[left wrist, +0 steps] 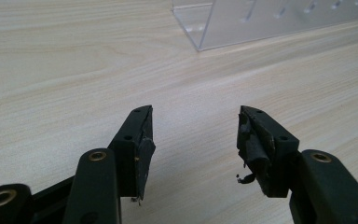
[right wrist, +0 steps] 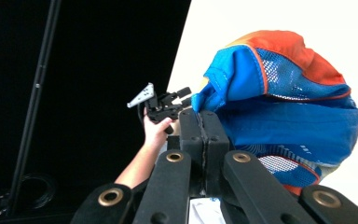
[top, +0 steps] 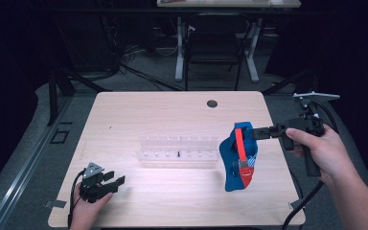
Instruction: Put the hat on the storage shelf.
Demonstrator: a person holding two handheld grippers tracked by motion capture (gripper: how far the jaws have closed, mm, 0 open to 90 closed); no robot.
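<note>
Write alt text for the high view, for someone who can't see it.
The right tool, held sideways in a person's hand, is shut on a blue and orange cloth item that hangs over a wooden table. A clear plastic rack stands mid-table, and the left tool rests open near the front left corner.
</note>
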